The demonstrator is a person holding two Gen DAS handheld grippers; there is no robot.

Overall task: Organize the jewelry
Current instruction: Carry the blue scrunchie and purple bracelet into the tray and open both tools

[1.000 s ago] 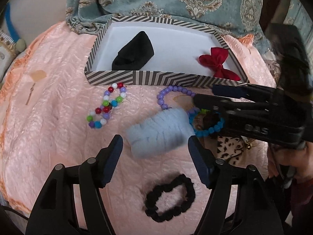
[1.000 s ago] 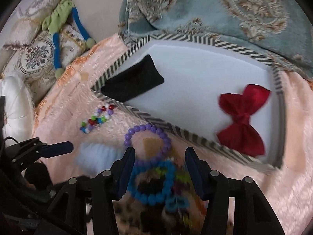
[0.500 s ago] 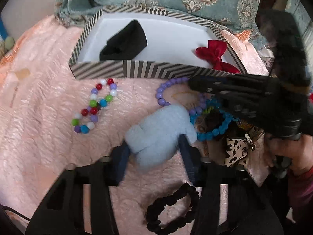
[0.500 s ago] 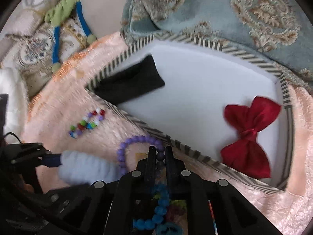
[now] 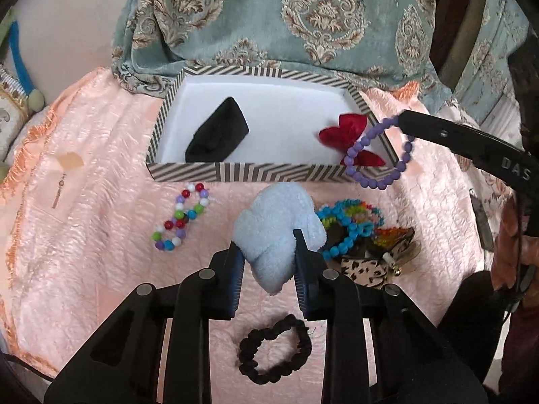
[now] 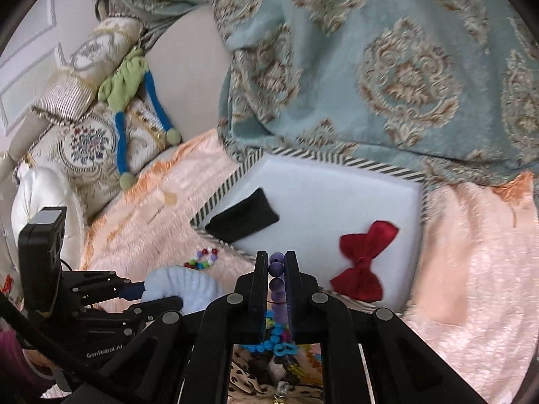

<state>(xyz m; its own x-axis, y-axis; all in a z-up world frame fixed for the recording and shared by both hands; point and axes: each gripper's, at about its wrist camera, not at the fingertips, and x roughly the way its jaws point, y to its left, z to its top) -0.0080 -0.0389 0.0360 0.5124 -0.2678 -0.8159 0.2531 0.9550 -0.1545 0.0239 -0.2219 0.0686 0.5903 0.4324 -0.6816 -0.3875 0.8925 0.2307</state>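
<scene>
My left gripper (image 5: 267,252) is shut on a fluffy light blue scrunchie (image 5: 279,232) and holds it above the pink blanket, in front of the striped box (image 5: 249,172). My right gripper (image 6: 277,262) is shut on a purple bead bracelet (image 6: 276,269), which hangs in the air by the box's front right corner in the left wrist view (image 5: 380,155). The box's white floor (image 6: 323,202) holds a black pouch (image 5: 217,134) and a red bow (image 5: 350,134).
On the pink blanket (image 5: 84,235) lie a multicoloured bead bracelet (image 5: 182,220), a black scrunchie (image 5: 273,350), and a heap of blue and coloured beads with a leopard-print piece (image 5: 360,235). An earring card (image 5: 64,175) lies at left. A teal patterned fabric (image 5: 303,17) rises behind the box.
Both grippers closed on their items and lifted them. The left raised the blue scrunchie off the blanket. The right pulled the purple bracelet up toward the box's right corner.
</scene>
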